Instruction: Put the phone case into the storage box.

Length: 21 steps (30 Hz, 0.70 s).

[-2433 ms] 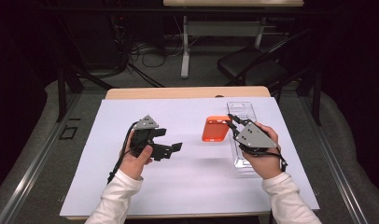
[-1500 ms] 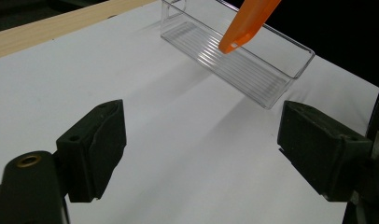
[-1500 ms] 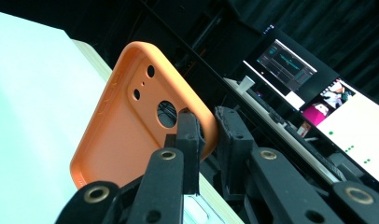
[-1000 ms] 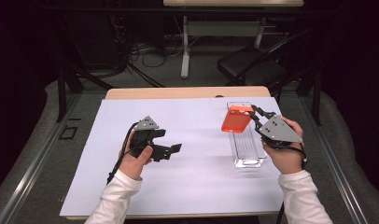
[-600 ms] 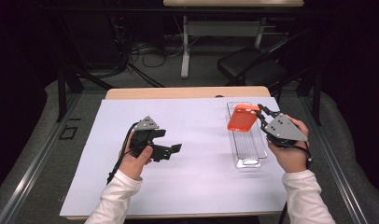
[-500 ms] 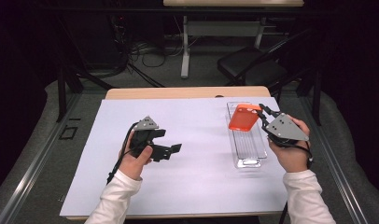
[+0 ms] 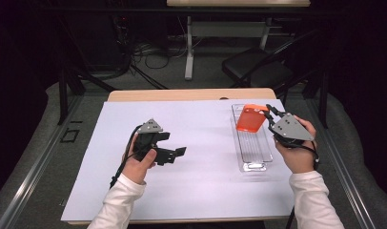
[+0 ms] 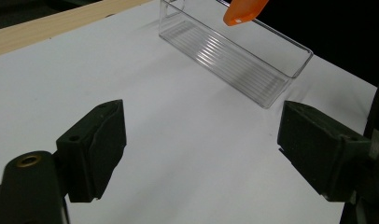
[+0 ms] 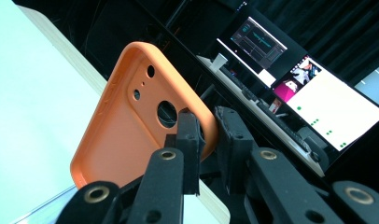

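An orange phone case (image 7: 250,119) hangs tilted in the air over the far end of a clear plastic tray (image 7: 265,153) at the right of the white table. My right gripper (image 7: 266,113) is shut on the case's edge; in the right gripper view the jaws pinch the rim of the case (image 9: 131,135) beside its camera holes. My left gripper (image 7: 175,153) rests open on the table at centre left, with nothing between its jaws. In the left gripper view, the tray (image 8: 271,88) lies ahead with a corner of the case (image 8: 243,11) above it.
A white sheet (image 7: 201,143) covers the table, with a wooden edge (image 7: 182,94) at the back. Behind the table stand a dark chair (image 7: 258,71), a desk leg and floor cables. Lit monitors (image 9: 313,84) show in the right gripper view.
My right gripper carried the orange case from the table's middle to the right and lifted it above the tray's far end. The left gripper stayed still.
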Each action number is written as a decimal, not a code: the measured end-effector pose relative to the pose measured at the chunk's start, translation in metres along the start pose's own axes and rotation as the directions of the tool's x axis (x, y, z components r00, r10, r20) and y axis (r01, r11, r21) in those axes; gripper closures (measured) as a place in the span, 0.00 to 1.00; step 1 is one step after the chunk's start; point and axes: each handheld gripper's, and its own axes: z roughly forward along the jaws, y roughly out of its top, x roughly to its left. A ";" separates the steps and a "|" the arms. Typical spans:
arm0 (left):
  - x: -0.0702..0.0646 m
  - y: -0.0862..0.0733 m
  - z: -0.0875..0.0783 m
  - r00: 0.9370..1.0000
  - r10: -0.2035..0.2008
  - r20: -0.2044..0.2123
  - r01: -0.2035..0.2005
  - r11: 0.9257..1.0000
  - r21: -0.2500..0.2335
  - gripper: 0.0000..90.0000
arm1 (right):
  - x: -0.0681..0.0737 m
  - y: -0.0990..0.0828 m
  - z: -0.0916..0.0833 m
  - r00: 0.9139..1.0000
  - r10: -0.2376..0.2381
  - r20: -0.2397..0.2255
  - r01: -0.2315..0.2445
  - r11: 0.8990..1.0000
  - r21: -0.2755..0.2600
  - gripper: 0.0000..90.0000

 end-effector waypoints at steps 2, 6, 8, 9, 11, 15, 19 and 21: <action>0.001 0.000 -0.001 1.000 0.002 -0.002 -0.002 1.000 0.001 0.18 | 0.000 -0.002 0.002 1.000 0.005 -0.004 -0.005 1.000 0.000 0.89; 0.002 0.000 -0.002 1.000 0.000 -0.003 0.000 1.000 -0.004 0.18 | 0.000 -0.003 0.007 1.000 -0.013 -0.013 0.014 1.000 0.010 0.89; 0.002 0.000 -0.003 1.000 -0.002 -0.007 0.002 1.000 -0.008 0.18 | 0.000 -0.003 0.011 0.999 -0.034 -0.016 0.034 0.999 0.016 0.89; 0.002 0.000 -0.003 1.000 -0.004 -0.009 0.004 1.000 -0.008 0.18 | 0.000 -0.002 0.013 0.999 -0.045 -0.016 0.045 0.999 0.020 0.89; 0.002 0.000 -0.003 1.000 -0.005 -0.009 0.005 1.000 -0.008 0.18 | 0.000 -0.001 0.016 0.998 -0.064 -0.019 0.065 0.997 0.029 0.89; 0.003 0.000 -0.002 1.000 -0.004 -0.007 0.004 1.000 -0.006 0.18 | -0.003 0.001 0.023 0.996 -0.085 -0.025 0.086 0.996 0.037 0.89; 0.003 0.000 -0.002 1.000 0.000 -0.006 0.000 1.000 -0.002 0.18 | -0.006 0.002 0.030 0.994 -0.106 -0.027 0.107 0.993 0.047 0.89; 0.003 0.000 -0.002 1.000 0.001 -0.009 -0.001 1.000 0.001 0.18 | -0.007 0.002 0.034 0.994 -0.110 -0.027 0.112 0.992 0.053 0.89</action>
